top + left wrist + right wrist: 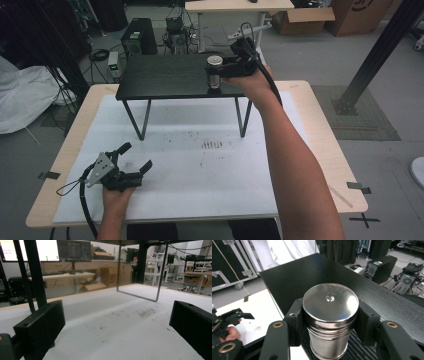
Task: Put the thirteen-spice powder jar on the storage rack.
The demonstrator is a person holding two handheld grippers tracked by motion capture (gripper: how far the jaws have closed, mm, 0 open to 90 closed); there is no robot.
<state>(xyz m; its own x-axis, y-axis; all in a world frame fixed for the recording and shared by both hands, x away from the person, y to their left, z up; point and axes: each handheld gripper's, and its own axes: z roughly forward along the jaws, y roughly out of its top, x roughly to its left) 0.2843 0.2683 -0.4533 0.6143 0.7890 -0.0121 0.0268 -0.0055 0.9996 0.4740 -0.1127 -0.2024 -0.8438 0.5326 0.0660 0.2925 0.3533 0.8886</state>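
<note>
The steel canister (330, 320) stands upright between the jaws of the right gripper (330, 322), both pads pressed against its sides just below the lid. Beneath it lies the black shelf (312, 272), near that shelf's front edge. The left gripper (135, 157) rests low on the white table cover (200, 175), well apart, jaws spread with nothing between them.

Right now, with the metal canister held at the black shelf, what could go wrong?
1. The right claw grips the smooth metal canister only by its sides, so it might slip.
2. The canister is near the front edge of the black shelf; set down there, it could tip off.
3. The left claw rests open on the white mat, too far away to catch it.
</note>
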